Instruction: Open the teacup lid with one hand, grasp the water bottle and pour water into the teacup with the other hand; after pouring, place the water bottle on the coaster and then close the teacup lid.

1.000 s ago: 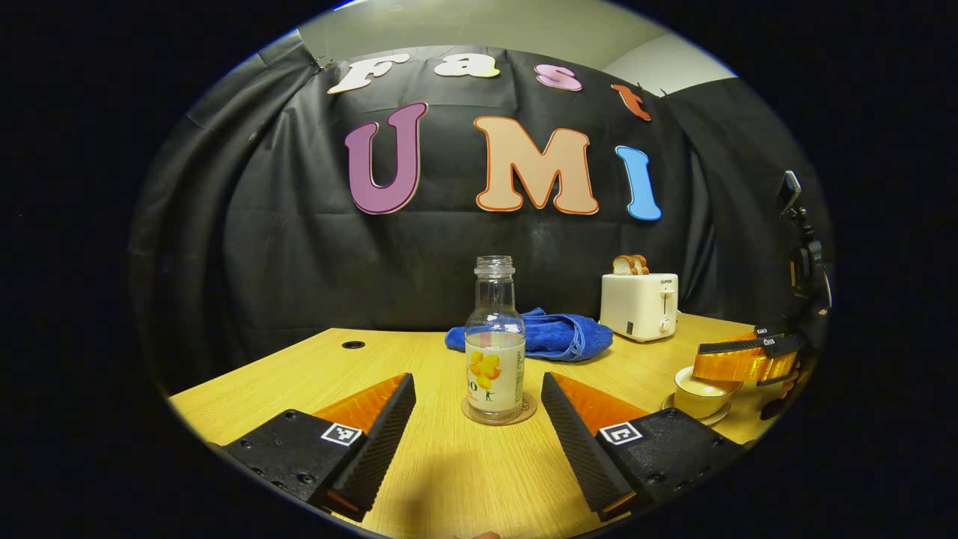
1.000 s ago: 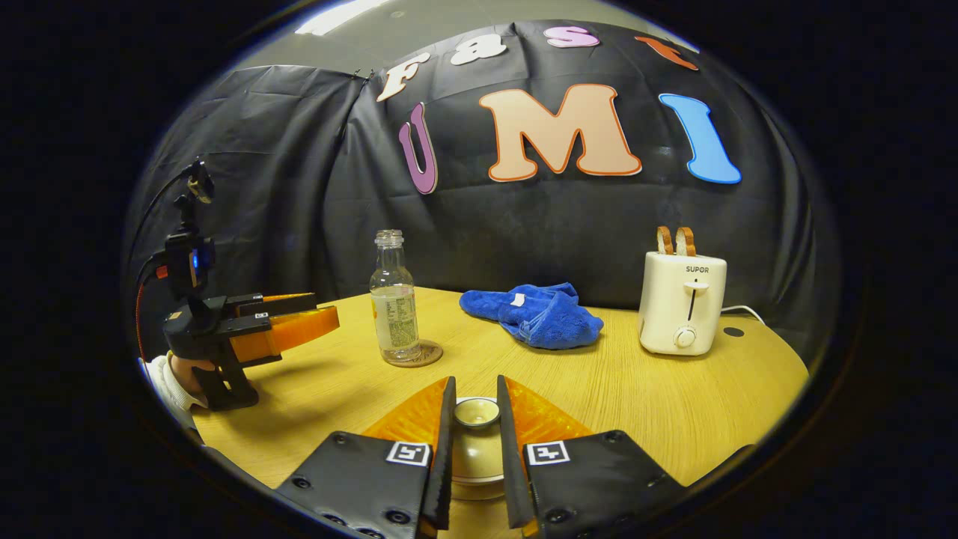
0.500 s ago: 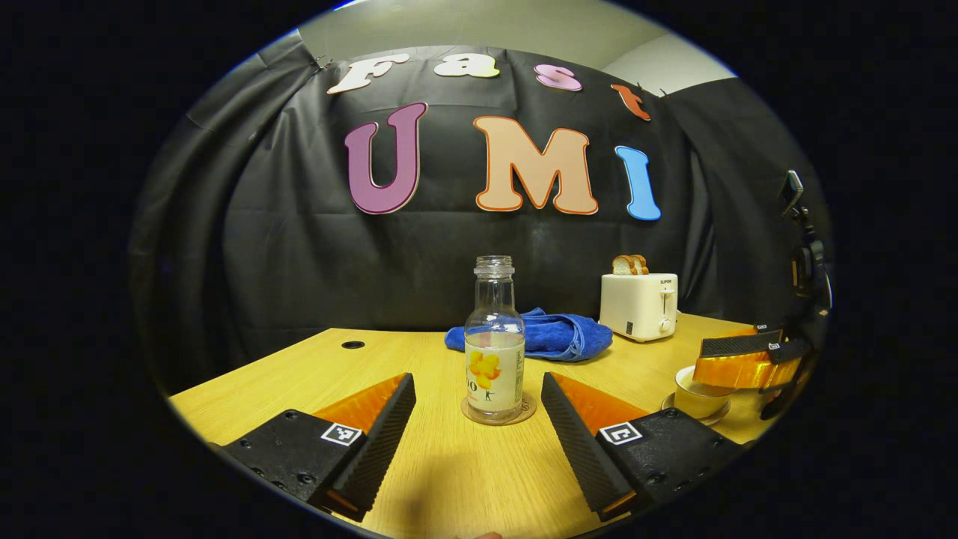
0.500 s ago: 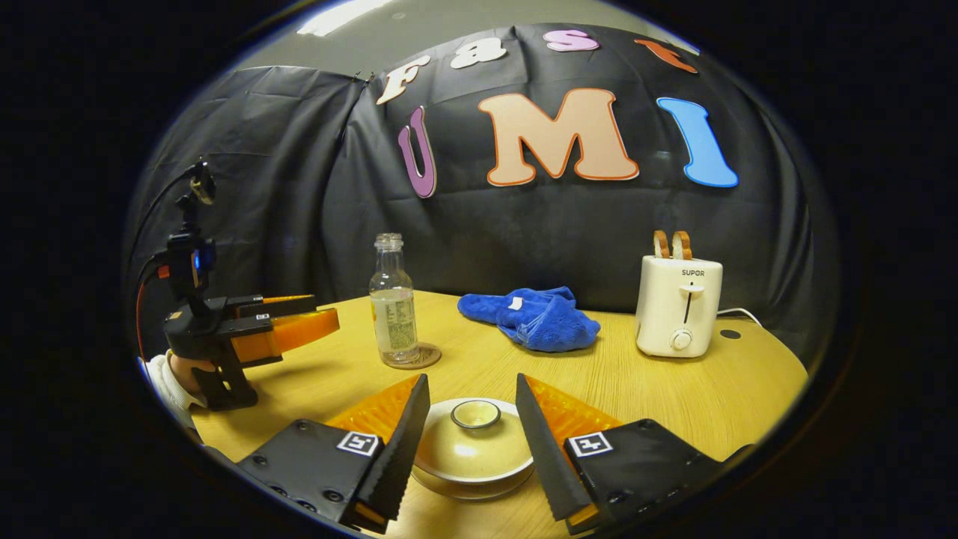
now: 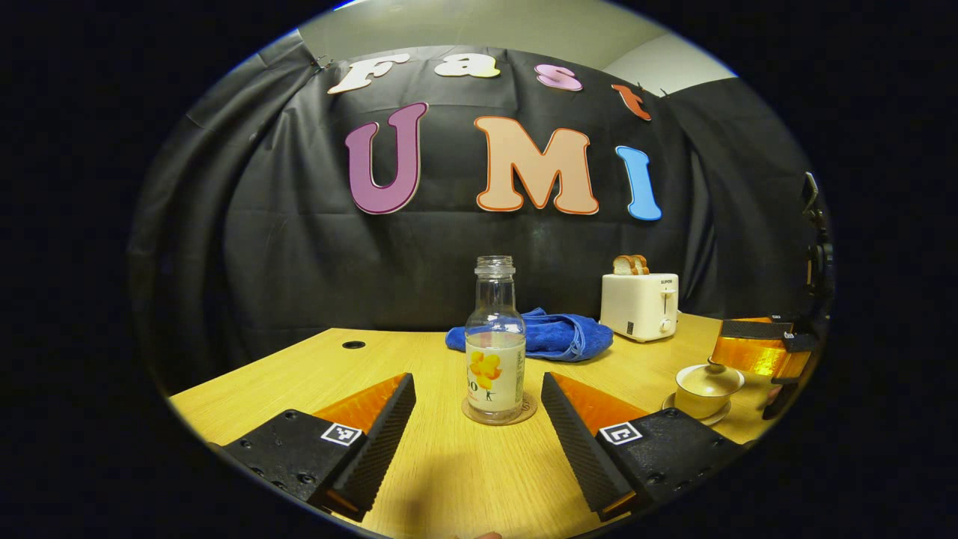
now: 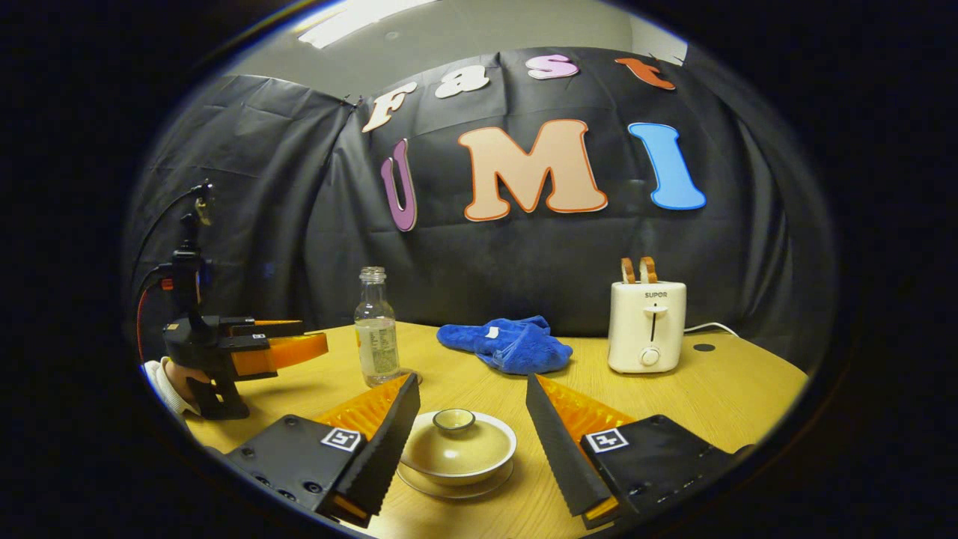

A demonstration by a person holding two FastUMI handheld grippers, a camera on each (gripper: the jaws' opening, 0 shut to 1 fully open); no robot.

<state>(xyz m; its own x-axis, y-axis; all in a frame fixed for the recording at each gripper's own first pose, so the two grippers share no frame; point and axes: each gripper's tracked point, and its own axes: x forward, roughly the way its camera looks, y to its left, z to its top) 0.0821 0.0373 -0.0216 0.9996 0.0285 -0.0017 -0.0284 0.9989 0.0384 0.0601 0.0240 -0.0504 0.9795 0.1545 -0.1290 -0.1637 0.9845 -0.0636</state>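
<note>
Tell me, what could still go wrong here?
1. The clear glass water bottle has no cap; a bump from the open left gripper could spill it.
2. The right gripper's spread fingers flank the beige ceramic teacup; a careless move could knock its round lid loose.

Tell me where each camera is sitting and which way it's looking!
Left gripper view: rides on the left gripper, low over the table, facing the water bottle on its coaster; its own two open fingers show at the bottom.
Right gripper view: rides on the right gripper, looking down past the lidded teacup between its open fingers; a sleeve shows at the left edge.
Both share the bottle, teacup, blue towel, toaster, and each other's gripper.
</note>
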